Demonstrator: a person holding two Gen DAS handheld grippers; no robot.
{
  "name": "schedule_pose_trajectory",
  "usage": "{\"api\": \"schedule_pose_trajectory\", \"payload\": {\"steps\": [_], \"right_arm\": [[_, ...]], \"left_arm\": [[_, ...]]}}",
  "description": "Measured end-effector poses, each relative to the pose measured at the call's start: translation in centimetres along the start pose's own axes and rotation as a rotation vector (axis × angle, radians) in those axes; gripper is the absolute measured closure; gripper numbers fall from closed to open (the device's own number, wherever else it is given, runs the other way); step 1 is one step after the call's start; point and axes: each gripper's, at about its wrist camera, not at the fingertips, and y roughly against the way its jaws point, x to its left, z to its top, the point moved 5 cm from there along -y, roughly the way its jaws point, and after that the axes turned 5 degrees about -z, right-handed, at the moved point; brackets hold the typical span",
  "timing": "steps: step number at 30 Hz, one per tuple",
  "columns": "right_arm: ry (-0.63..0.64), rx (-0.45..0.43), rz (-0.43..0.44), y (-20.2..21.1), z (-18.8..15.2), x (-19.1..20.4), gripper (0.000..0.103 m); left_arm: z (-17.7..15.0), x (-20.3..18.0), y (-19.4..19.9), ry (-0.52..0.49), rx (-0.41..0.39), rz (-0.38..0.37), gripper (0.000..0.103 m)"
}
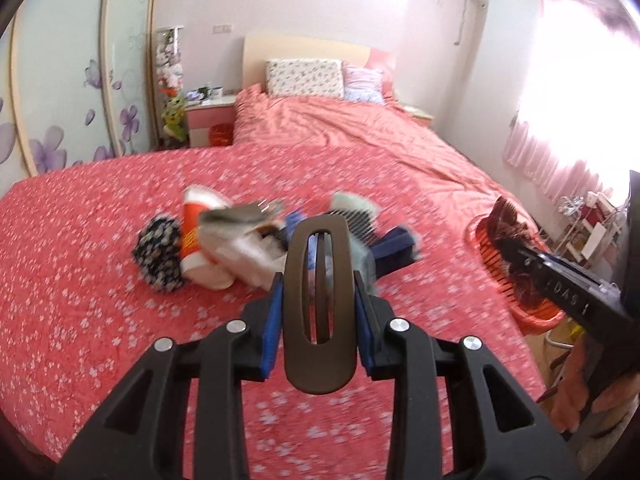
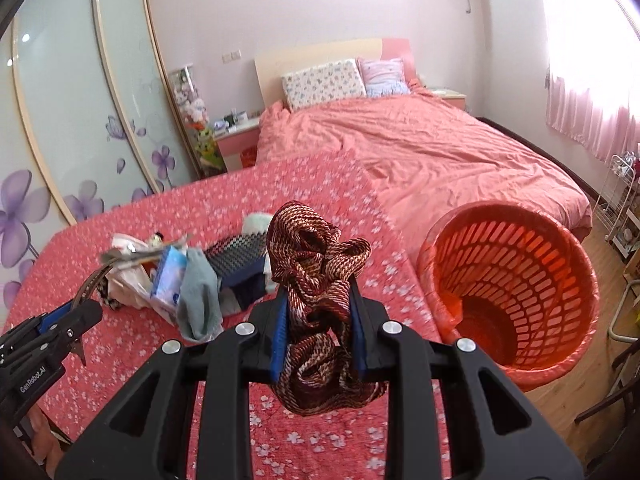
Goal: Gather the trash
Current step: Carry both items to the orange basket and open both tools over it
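Two grippers: each one has picked something up.
Left gripper point(image 1: 318, 308): its blue pads are pressed on a brown hair clip point(image 1: 319, 304), held up above the flowery red cover point(image 1: 80, 280).
Right gripper point(image 2: 318, 328): it pinches a bunched brown-and-red cloth point(image 2: 316, 272) — the cloth sticks out above and hangs below the pads.
Basket point(image 2: 560, 368): orange, with slots, standing at the right edge of the cover. Inside it looks almost bare — I can't tell what lies at the very bottom.
Pile point(image 2: 180, 276): a grey sock, a blue packet, a dark comb-like thing, paper bits and a red-and-white cup all lie together in the middle of the cover.
How far along: just getting going, I think. Two things are lifted but not yet in the basket, and most of the mess is left.
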Motion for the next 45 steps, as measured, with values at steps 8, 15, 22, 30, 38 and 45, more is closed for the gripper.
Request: {"api": "schedule_pose_trajectory", "payload": {"steps": [8,15,22,30,38,45], "right_arm": [[-0.060,-0.102,-0.025,2.5,1.7,-3.8,0.077],[-0.121,-0.169,-0.120,3.2,3.0,-9.3,0.077],[-0.201,-0.157,-0.174,1.6,2.9,-14.7,0.077],[-0.270,-0.131,-0.196,0.0,2.5,-19.2,0.076],[-0.329,-0.101,-0.178,-1.5,2.4,-21.5,0.071],[-0.374,-0.074,-0.180,-2.2,1.7,-22.9,0.046]], "left_arm": [[3.1,-5.8,-0.6,-0.077,-0.043,-0.086,0.071],[5.0,-12.4,-3.2,-0.152,-0.054,-0.178,0.071],[4.9,-19.6,-8.5,-0.229,0.006,-0.267,0.071],[4.1,-25.5,-13.9,-0.297,0.066,-0.338,0.071],[3.3,-28.6,-18.3,-0.311,0.135,-0.367,0.071],[2.5,-28.2,-20.7,-0.289,0.182,-0.337,0.053]]}}
